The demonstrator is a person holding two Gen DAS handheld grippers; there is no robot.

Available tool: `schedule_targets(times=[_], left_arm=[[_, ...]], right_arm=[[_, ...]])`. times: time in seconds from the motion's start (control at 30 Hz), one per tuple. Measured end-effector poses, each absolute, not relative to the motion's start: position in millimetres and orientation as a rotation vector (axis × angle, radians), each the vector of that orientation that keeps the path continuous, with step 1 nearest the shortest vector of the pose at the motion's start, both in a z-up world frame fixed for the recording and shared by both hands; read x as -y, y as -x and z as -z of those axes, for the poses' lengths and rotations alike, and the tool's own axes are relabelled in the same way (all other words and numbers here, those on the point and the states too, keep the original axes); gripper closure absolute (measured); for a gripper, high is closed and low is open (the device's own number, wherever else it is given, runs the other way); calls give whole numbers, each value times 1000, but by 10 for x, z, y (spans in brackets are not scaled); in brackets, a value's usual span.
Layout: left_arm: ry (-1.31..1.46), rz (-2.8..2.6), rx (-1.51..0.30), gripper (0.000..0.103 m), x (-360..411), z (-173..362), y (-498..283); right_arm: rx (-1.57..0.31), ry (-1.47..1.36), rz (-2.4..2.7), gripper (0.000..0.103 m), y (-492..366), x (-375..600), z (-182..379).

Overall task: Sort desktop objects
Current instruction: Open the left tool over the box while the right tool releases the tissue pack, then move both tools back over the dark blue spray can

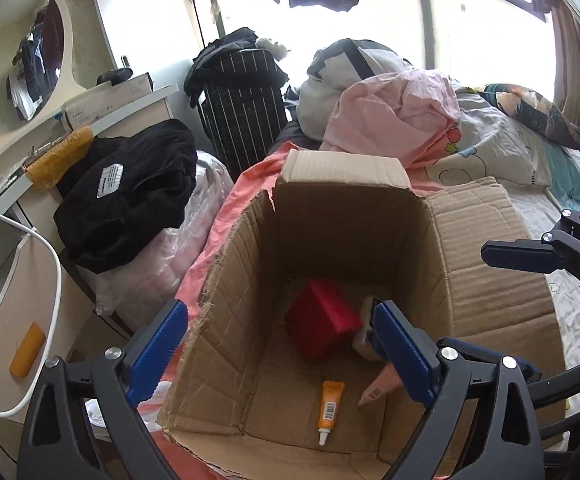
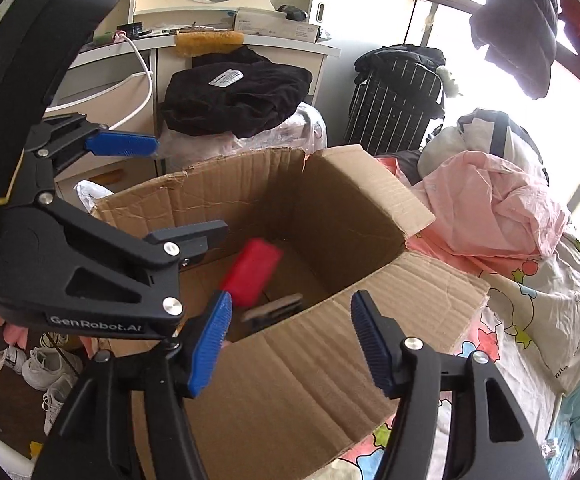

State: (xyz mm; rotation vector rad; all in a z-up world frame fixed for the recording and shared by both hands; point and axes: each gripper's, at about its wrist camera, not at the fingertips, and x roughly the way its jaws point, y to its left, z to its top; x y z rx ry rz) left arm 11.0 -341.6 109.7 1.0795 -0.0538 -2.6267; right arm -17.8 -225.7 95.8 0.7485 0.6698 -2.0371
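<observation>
I read both drops as done: left gripper [image 1: 280, 354] wide and empty, right gripper [image 2: 290, 344] parted and empty; red block [image 1: 322, 324], orange tube [image 1: 329, 406] in cardboard box [image 1: 486, 272]; leftovers unseen.

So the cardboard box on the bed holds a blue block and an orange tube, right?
Not quite: the block is red, not blue, as the left wrist view shows. It does lie in the cardboard box on the bed, with the orange tube.

Block [image 1: 322, 330] and tube [image 1: 329, 406] in cardboard box [image 1: 490, 248] on bed [image 1: 522, 152]; block behind tube.
</observation>
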Motion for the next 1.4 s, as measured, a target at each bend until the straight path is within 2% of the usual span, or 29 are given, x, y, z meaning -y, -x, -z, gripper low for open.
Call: schedule_targets(times=[0.83,0.97,1.4], left_arm=[[-1143,2601,74,6,3232,-1049,-124],[-1136,2625,88,4,3093,-1098,-107],[-1118,2755,201,2,2264,-1215,85]], right_arm=[[-659,-728,2061,42,149,2043,-962],[-627,-723,2098,39,217,1879,-1003],[-495,-776,2228,36,395,1018,-1056]])
